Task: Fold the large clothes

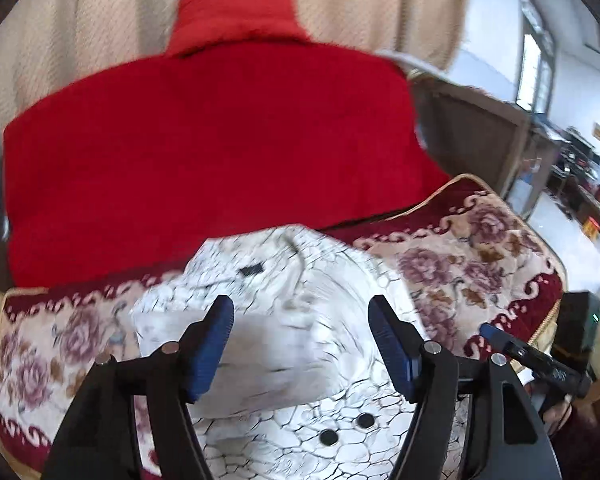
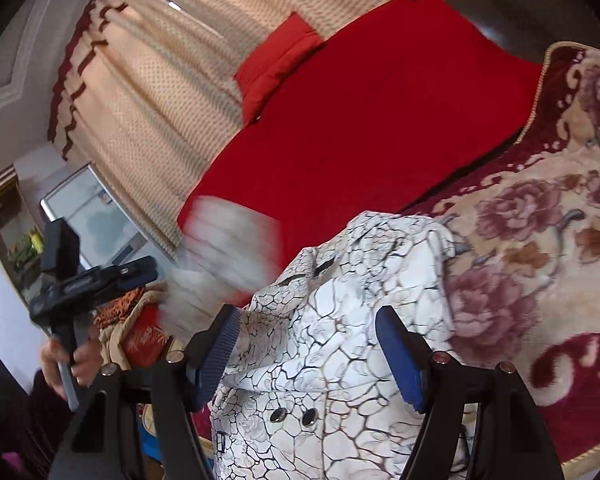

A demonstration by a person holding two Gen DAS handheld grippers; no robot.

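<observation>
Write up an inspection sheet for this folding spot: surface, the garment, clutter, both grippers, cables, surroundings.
Surface: floral blanket with dark red border, beside a red cover.
Job's things: white crackle-print garment, bunched on the blanket, two snap studs showing; one part blurred.
Clutter: red pillow at the far end.
Grippers: left gripper open, nothing between the pads; right gripper open above the garment, not pinching it.
Cables: nothing seen.
Surroundings: beige curtains behind, a window to one side, a shelf with small items.
</observation>
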